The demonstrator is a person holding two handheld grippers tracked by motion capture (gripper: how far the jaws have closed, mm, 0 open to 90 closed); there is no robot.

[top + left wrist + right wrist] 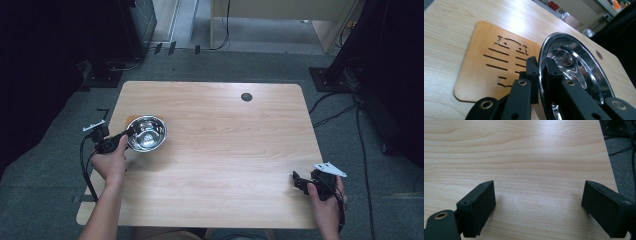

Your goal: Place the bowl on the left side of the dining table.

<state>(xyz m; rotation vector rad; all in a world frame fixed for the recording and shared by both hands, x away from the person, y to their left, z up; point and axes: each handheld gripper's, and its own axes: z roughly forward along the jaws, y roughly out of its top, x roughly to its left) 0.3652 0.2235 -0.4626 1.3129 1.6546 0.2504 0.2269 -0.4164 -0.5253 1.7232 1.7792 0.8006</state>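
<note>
The steel bowl (146,133) sits near the left edge of the wooden table (225,150), its polished inside catching the light, and in my left gripper view its rim (541,57) runs straight up between my two black jaws. My left tongs (128,135) are clamped narrow on that rim, one pad outside the bowl wall and the other inside it, both pressing on the metal. The bowl lies partly over a thin wooden trivet (486,60) with slots cut through it; in the high view just a sliver of the trivet's orange-brown edge (131,118) peeks out behind the bowl. I cannot tell whether the bowl's base rests on the trivet or hangs just above it. My left hand (112,162) comes in from the bottom left, with the cable looping down off the table side. Well apart, at the near right corner of the table, my right hand (325,197) holds the other tongs (296,181), whose jaws stand wide with bare wood between them (537,202) and nothing in their grasp.
</note>
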